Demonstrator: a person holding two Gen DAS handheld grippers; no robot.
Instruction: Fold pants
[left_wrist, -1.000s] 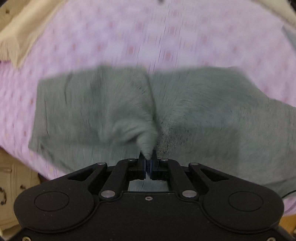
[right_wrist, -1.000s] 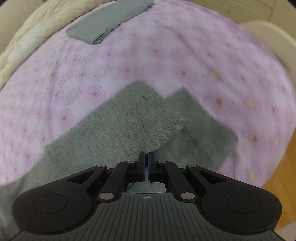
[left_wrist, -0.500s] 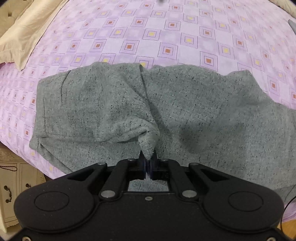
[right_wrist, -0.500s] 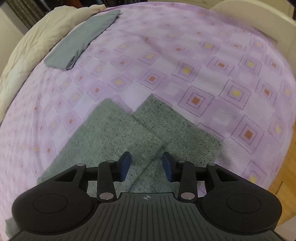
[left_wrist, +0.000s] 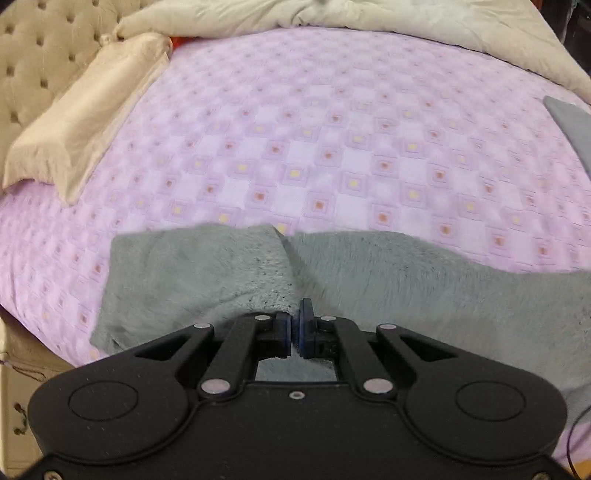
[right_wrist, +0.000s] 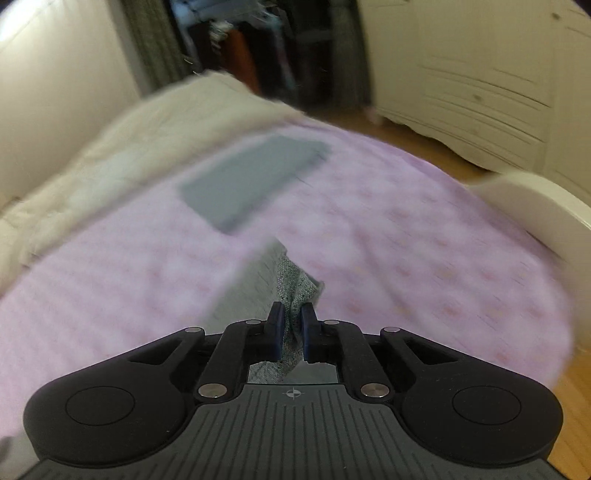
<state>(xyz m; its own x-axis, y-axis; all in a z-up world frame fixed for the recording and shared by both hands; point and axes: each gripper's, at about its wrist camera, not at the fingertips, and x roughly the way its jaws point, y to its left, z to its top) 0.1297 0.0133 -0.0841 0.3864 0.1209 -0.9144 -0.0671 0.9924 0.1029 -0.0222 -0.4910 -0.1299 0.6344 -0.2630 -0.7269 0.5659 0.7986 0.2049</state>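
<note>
Grey speckled pants (left_wrist: 406, 288) lie spread across the purple patterned bed sheet (left_wrist: 295, 147). My left gripper (left_wrist: 295, 325) is shut on a raised ridge of the pants near their middle seam, and the cloth rises to the jaws. In the right wrist view a bunched end of the pants (right_wrist: 295, 280) runs up between the pads of my right gripper (right_wrist: 291, 317). Its jaws are closing, with the pads pressing on that cloth. The fabric hangs lifted off the sheet (right_wrist: 406, 258). Both views are blurred by motion.
A folded grey garment (right_wrist: 255, 181) lies farther back on the bed, its edge (left_wrist: 572, 125) at the right. A beige pillow (left_wrist: 85, 110), a cream duvet (left_wrist: 369, 18) and a tufted headboard (left_wrist: 37, 55) border the sheet. Footboard (right_wrist: 535, 206), wardrobe (right_wrist: 498, 74) and wooden floor (right_wrist: 576, 406) lie beyond.
My right gripper opened over the leg ends, then closed on them and rose. The left gripper lifted with its pinch of cloth. Both views have tilted up toward the room.
</note>
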